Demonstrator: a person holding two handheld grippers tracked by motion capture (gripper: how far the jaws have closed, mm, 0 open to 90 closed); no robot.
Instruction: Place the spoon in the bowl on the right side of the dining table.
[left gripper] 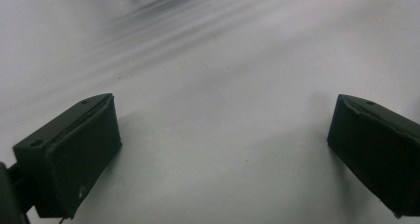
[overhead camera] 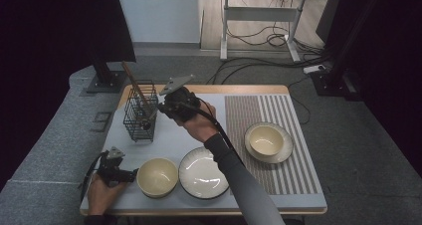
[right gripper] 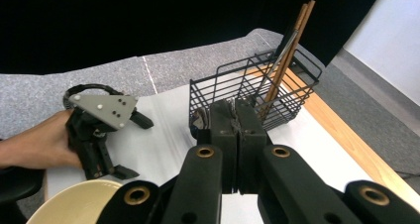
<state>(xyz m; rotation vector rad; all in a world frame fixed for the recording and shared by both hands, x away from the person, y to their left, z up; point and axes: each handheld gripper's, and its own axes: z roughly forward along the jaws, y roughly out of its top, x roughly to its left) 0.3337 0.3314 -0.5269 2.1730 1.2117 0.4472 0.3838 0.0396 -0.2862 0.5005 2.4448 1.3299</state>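
1. Tabletop edge at the far left carries the left tool — held low in the person's left hand, its jaws standing wide apart over the bare pale mat with nothing between them.
2. Just right of that tool sits an empty cream bowl, near the front edge; the tool's tips lie close beside its rim.
3. Behind both, toward the back left of the mat, stands a black wire basket with wooden chopsticks leaning up out of it.
4. At the basket's right side hovers the right tool, gripped in the right hand — its jaws are pressed together, and in the right gripper view something thin and metallic shows at their tips against the basket wire; I cannot tell what it is, or whether it is truly pinched.
5. Next comes a dark-rimmed white plate, empty, partly crossed by the right forearm.
6. Farthest right, on the striped placemat, a second cream bowl rests on a saucer.
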